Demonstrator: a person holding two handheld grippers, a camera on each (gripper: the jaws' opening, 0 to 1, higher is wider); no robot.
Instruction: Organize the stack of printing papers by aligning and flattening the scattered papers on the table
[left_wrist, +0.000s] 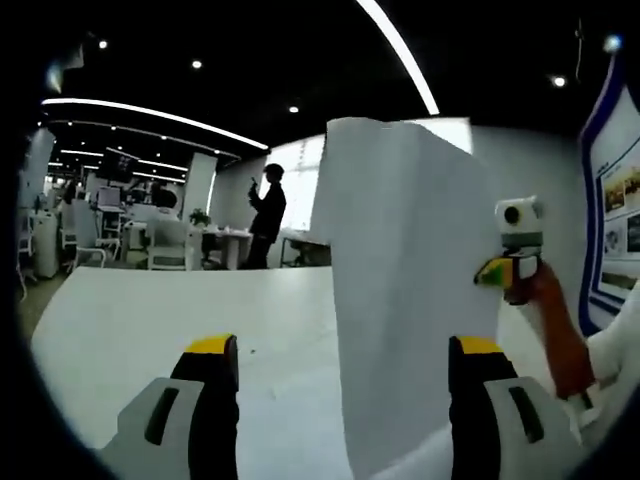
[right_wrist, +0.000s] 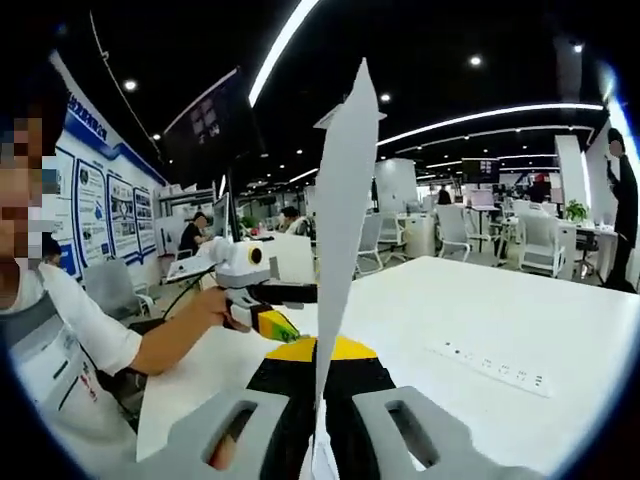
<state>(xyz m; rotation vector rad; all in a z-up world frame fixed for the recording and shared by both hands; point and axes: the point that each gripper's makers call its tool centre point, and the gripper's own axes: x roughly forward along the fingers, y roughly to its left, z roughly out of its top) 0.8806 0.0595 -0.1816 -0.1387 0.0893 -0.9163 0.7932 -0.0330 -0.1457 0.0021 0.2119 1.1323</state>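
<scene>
No writing can be read: the blue-edged posters (right_wrist: 95, 215) at the left of the right gripper view carry print too small to make out, as does the board (left_wrist: 618, 215) at the right edge of the left gripper view.

Paper (left_wrist: 405, 290): white, matte, thin, held upright off the table. In the left gripper view it shows its broad face, centre-right of frame, top edge slightly uneven. In the right gripper view the paper (right_wrist: 340, 250) is seen edge-on, a narrow sliver tapering to a point near the top centre.

Right gripper (right_wrist: 322, 360): jaws closed together on the lower edge of the paper, which rises straight out from between the black, yellow-tipped ends. Grey moulded plastic bodies with slots at lower frame.

Left gripper (left_wrist: 345, 350): jaws spread wide, black with yellow tips, at lower left and lower right of frame. The paper stands between them near the right jaw; contact cannot be told. It also shows in the right gripper view at centre-left (right_wrist: 280, 325), gripped by a person's hand (right_wrist: 210, 305), beside the paper.

Table (left_wrist: 150, 330): white, smooth, flat. A white power strip (right_wrist: 490, 365) lies on it at the right of the right gripper view.

Background: open office, white chairs (right_wrist: 540, 240), ceiling light strips, a standing person (left_wrist: 268, 215).
</scene>
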